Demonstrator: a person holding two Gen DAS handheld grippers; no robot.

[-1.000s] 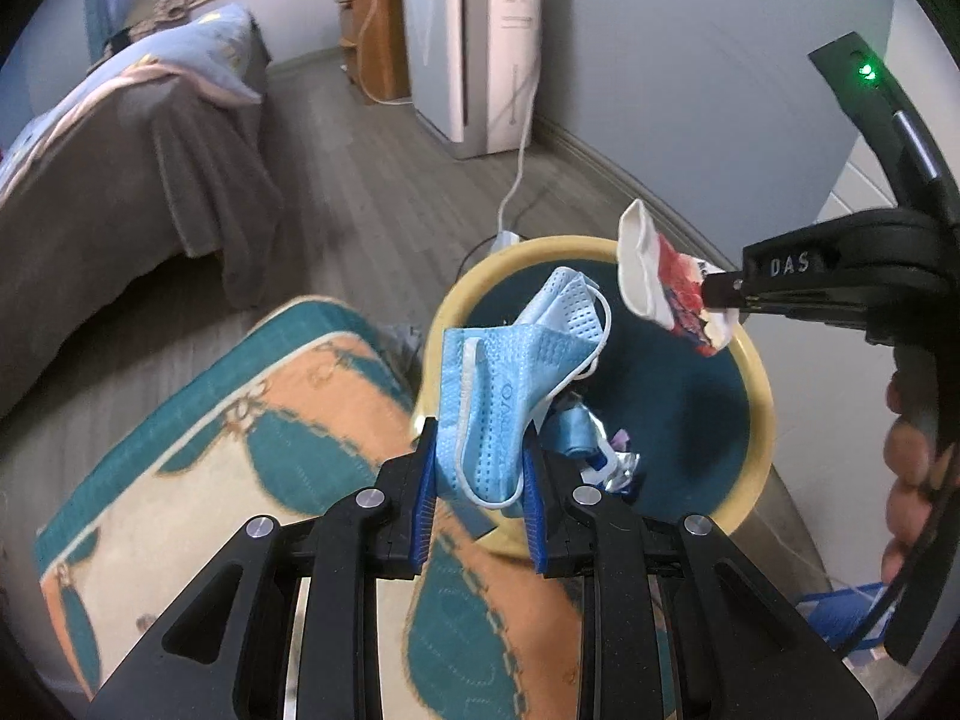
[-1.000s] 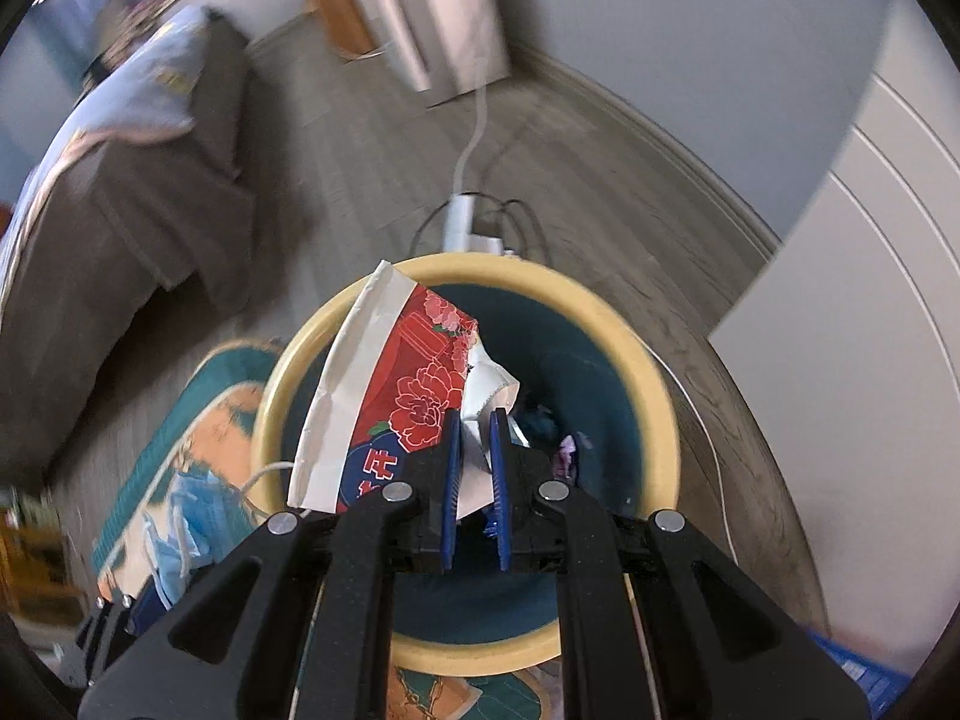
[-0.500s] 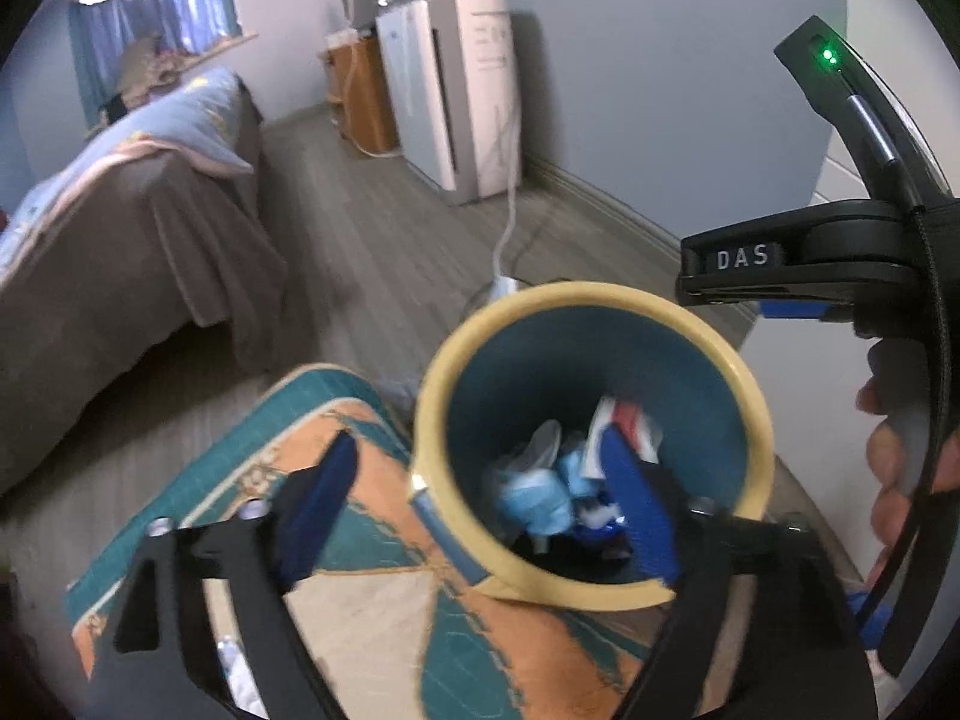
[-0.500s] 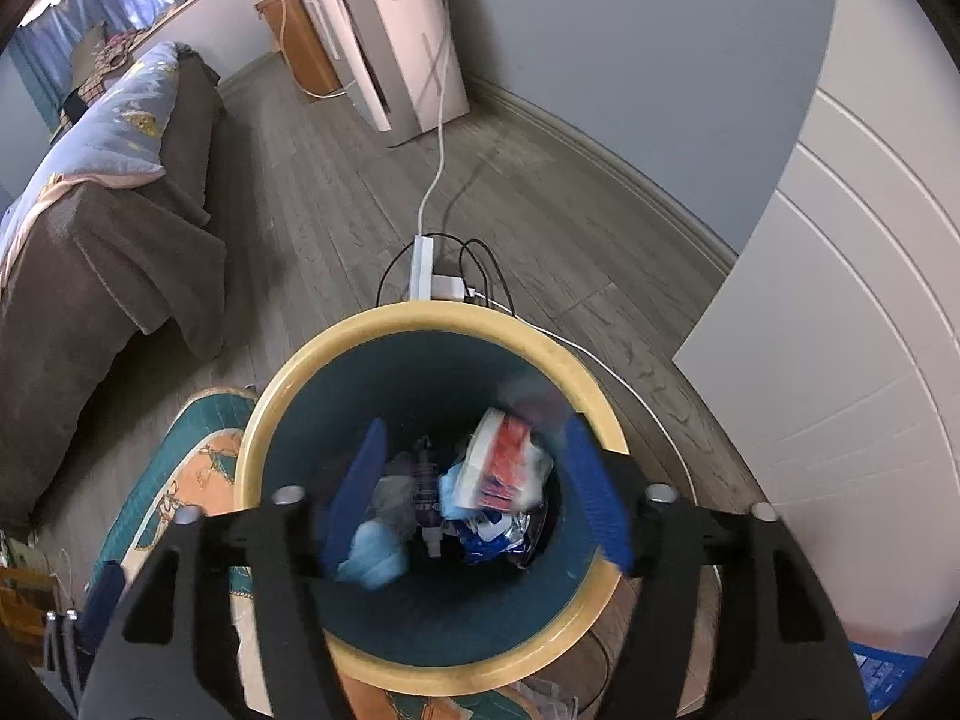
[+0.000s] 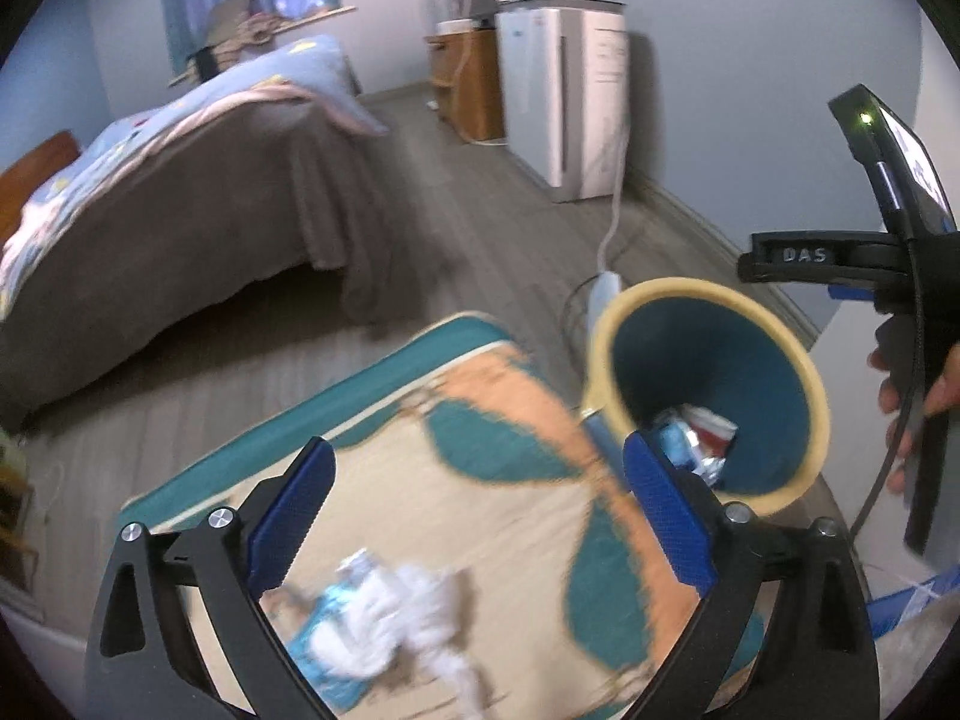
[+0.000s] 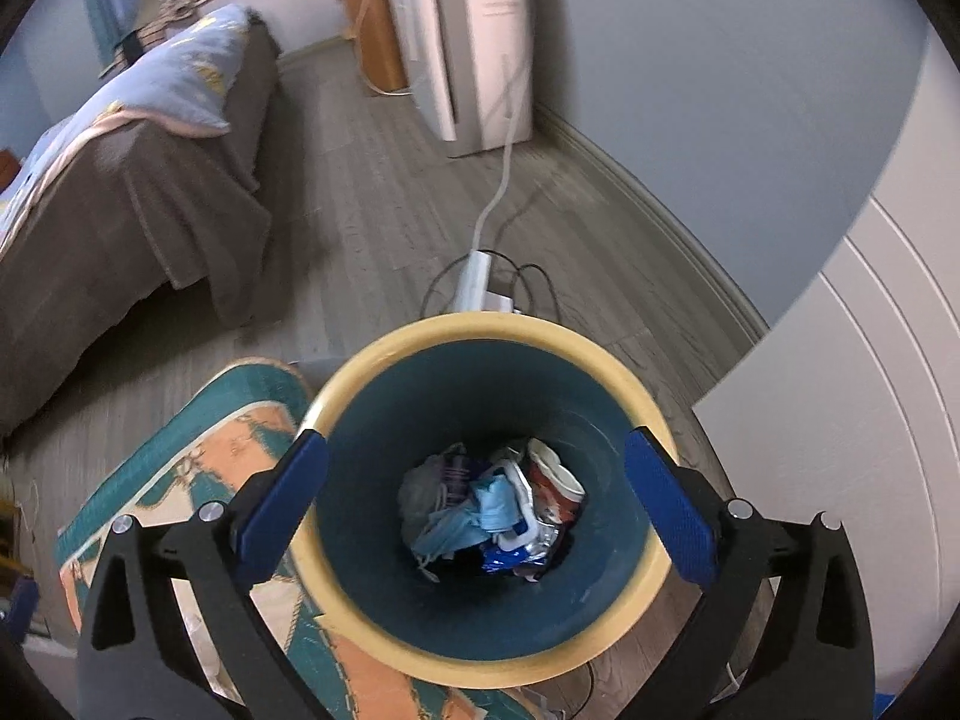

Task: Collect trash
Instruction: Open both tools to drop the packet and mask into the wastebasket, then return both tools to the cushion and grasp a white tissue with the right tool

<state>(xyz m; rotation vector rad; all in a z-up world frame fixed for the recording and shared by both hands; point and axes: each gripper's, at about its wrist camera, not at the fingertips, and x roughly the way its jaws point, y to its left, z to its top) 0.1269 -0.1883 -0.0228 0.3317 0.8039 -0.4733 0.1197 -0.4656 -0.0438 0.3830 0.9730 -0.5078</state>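
Observation:
A teal bin with a yellow rim [image 6: 654,420] stands on the floor by the rug, also seen in the left wrist view [image 5: 816,396]. Inside lie blue face masks [image 6: 480,510], a red and white wrapper [image 6: 555,483] and other scraps. My right gripper [image 6: 480,510] is open and empty, straight above the bin. My left gripper [image 5: 480,516] is open and empty above the rug, left of the bin. White crumpled tissue [image 5: 432,612] and a blue and white packet [image 5: 324,630] lie on the rug below it, blurred. The right gripper's body [image 5: 852,258] shows above the bin.
A patterned teal and orange rug [image 5: 468,420] covers the floor. A bed with a brown cover [image 5: 180,198] stands to the left. A white appliance [image 5: 570,102] and wooden cabinet [image 5: 468,84] stand by the far wall. A power strip with cables [image 6: 480,282] lies behind the bin.
Both grippers opened and dropped the face mask and the red wrapper into the bin. My left gripper then swung left over the rug, bringing the tissue and packet into view.

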